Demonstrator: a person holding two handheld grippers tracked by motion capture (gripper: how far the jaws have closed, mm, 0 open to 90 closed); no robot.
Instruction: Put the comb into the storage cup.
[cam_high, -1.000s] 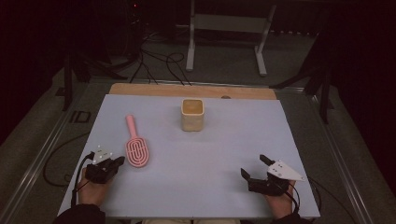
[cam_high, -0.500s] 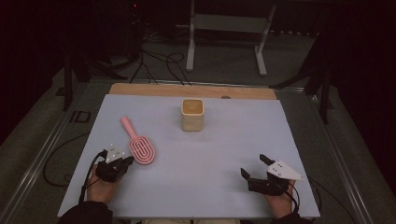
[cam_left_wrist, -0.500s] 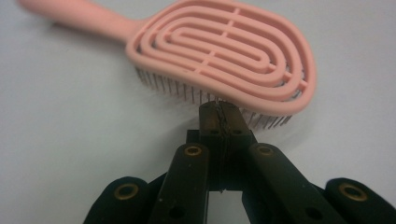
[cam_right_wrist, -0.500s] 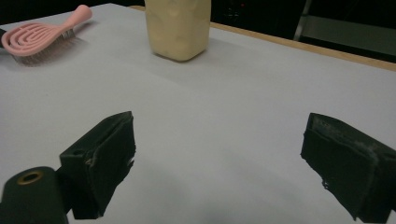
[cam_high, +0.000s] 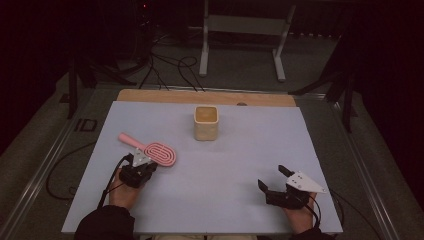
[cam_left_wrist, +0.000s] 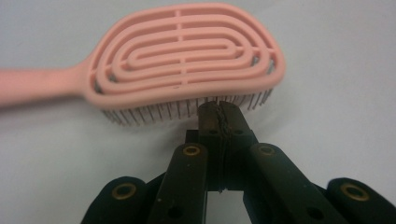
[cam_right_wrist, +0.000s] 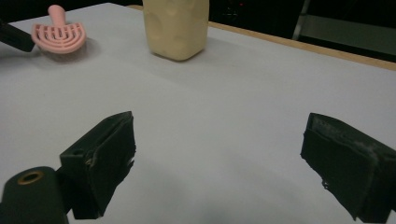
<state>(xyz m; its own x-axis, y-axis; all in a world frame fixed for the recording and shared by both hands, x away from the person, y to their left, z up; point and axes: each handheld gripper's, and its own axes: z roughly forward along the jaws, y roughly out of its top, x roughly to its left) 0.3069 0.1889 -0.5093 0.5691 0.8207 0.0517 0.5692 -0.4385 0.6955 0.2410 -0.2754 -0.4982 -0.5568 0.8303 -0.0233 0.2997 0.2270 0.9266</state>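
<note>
The pink hairbrush (cam_high: 152, 150) lies bristles-down on the white table cover (cam_high: 230, 165), left of centre, its handle angled toward the far left; your left gripper (cam_high: 141, 162) sits at the head's near edge with jaws clenched together, tips against the bristles in the left gripper view (cam_left_wrist: 219, 116), nothing clamped between them; your left hand (cam_high: 122, 187) lies low behind it, forearm entering from the bottom edge. Your right gripper (cam_high: 272, 178) rests near the front right, jaws spread wide and empty, pointing toward the cream cup (cam_high: 206, 122), which stands well apart.
</note>
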